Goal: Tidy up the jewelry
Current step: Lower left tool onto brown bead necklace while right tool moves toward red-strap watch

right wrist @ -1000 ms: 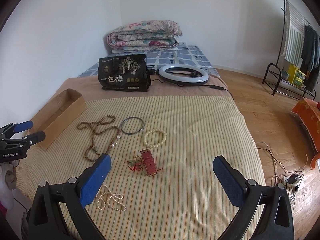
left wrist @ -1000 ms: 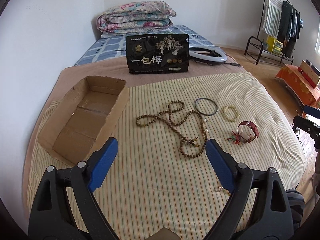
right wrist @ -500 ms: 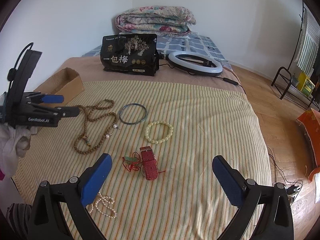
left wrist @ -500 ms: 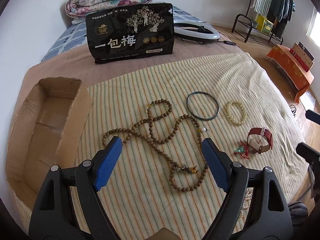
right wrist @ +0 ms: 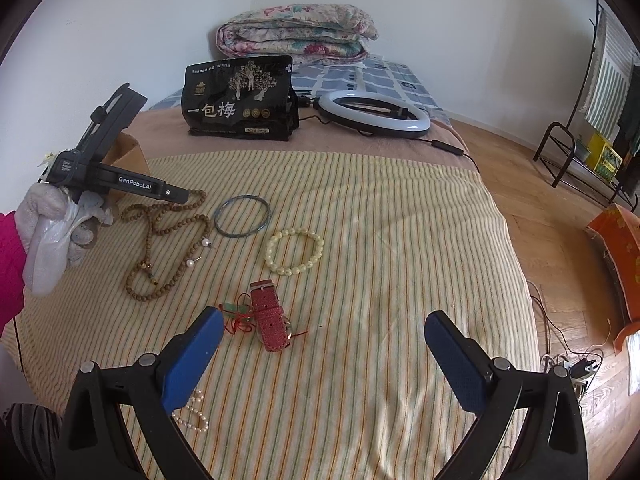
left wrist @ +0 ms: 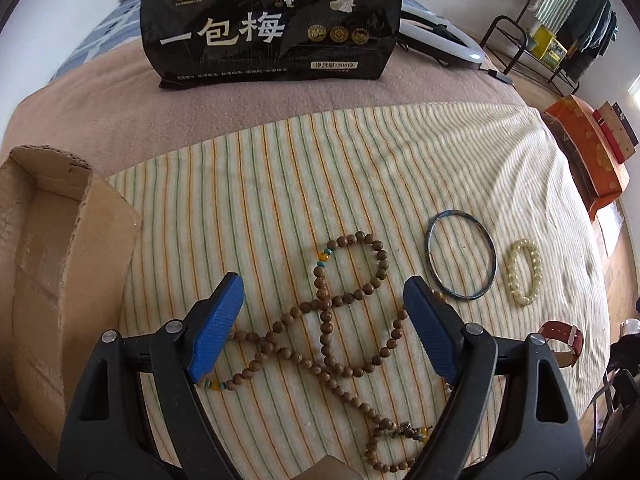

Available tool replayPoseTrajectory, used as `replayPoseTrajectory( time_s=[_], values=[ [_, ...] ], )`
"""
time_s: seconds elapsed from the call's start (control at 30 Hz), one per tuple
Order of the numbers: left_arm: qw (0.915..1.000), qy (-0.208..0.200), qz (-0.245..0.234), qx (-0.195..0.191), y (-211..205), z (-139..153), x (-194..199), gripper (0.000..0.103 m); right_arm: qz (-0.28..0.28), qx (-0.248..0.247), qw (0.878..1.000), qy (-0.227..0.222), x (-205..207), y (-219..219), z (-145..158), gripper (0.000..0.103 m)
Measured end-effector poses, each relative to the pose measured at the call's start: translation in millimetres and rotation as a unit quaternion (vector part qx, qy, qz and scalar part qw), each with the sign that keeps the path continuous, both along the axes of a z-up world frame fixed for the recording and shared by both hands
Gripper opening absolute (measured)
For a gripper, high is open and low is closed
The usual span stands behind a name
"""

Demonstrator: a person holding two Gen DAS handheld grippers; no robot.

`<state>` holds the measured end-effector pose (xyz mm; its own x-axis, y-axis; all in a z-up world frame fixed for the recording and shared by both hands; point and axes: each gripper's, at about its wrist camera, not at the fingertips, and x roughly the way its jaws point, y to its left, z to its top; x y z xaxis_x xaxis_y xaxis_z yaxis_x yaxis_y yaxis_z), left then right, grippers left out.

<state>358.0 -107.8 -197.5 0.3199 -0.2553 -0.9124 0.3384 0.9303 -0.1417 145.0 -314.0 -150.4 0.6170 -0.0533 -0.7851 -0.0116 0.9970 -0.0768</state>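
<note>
A long brown wooden bead necklace (left wrist: 340, 320) lies looped on the striped cloth; it also shows in the right wrist view (right wrist: 160, 240). My left gripper (left wrist: 324, 292) is open and hovers low over it, jaws either side of the loops. A dark bangle (left wrist: 460, 256), a pale bead bracelet (left wrist: 522, 272) and a red watch (left wrist: 562, 340) lie to the right. My right gripper (right wrist: 324, 340) is open and empty, above the cloth near the red watch (right wrist: 270, 316). A small pearl strand (right wrist: 192, 416) lies by its left finger.
An open cardboard box (left wrist: 48, 272) stands at the left. A black snack bag (left wrist: 272, 20) stands at the back, with a ring light (right wrist: 372, 114) beside it. Folded quilts (right wrist: 296, 32) lie against the wall. The bed edge drops to wooden floor on the right.
My left gripper has moved forward and down over the wooden bead necklace. The right gripper has shifted slightly and stays open.
</note>
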Motion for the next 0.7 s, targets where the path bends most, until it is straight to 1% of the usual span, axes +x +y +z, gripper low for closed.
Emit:
replayPoseTrajectory(
  time_s=[0.07,0.1,0.13,0.2,0.3,0.5,0.6,0.7],
  values=[
    [0.9999,-0.006,0.002,0.009,-2.2,-3.3,3.3,0.084,0.0,-0.002,1.0,0.001,-0.1,-0.8,-1.3,0.101],
    [1.0,0.001,-0.002,0.003,-3.1,-4.9,3.8,0.078,0.0,-0.003,1.0,0.002,0.1,-0.9,-1.9,0.101],
    [0.9998,0.015,-0.008,-0.006,-3.9,-8.2,4.7,0.076,-0.001,-0.005,1.0,0.003,0.0,-1.2,-2.6,0.101],
    [0.999,0.036,-0.026,-0.012,-7.2,-14.6,2.2,0.075,-0.004,-0.005,1.0,0.004,0.6,-2.5,-4.0,0.101],
    [0.9981,0.03,-0.054,0.001,-14.1,-15.3,-11.6,0.075,-0.007,-0.002,1.0,0.004,1.3,-4.5,-5.2,0.101],
    [0.9957,0.042,-0.082,-0.008,-22.1,-9.9,-43.7,0.075,0.0,0.005,1.0,0.006,2.7,-2.4,-6.2,0.101],
    [0.9951,0.04,-0.091,0.0,-32.4,-8.9,-60.6,0.075,0.012,0.017,1.0,0.012,2.9,-1.4,-10.1,0.101],
    [0.9938,0.023,-0.104,0.032,-43.3,-11.4,-74.7,0.075,0.02,0.013,0.999,0.023,4.6,1.7,-16.2,0.097]
  ],
)
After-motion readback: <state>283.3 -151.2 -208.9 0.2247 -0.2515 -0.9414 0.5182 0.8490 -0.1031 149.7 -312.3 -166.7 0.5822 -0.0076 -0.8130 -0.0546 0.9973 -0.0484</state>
